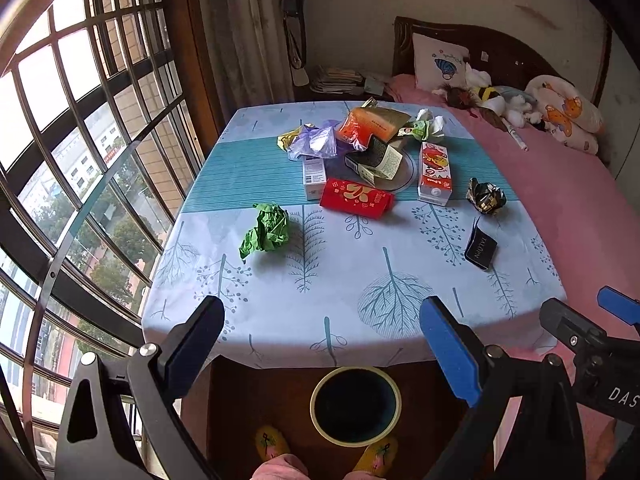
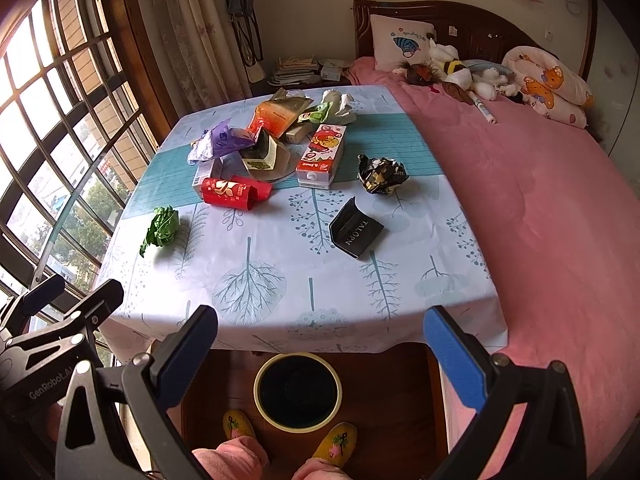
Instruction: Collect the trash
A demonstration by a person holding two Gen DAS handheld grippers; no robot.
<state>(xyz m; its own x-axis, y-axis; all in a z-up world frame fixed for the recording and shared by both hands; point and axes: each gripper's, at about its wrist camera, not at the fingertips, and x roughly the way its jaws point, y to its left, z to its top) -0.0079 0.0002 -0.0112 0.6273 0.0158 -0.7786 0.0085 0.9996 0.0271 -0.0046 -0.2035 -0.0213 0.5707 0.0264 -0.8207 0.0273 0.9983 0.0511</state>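
A: Where does the trash lie from the grippers?

B: Left to right: the green crumpled paper (image 1: pixel 267 231) sits ahead-left of the left gripper (image 1: pixel 326 344), lying slantwise; the red packet (image 1: pixel 356 197) is mid-table; the black folded card (image 2: pixel 355 229) lies ahead of the right gripper (image 2: pixel 320 344), which is nearer it. Both grippers hang spread wide and empty over the near table edge.

A: And the bin (image 2: pixel 298 390)?

B: On the floor below. The right view shows the card's lettering face-on; the left shows it edge-on.
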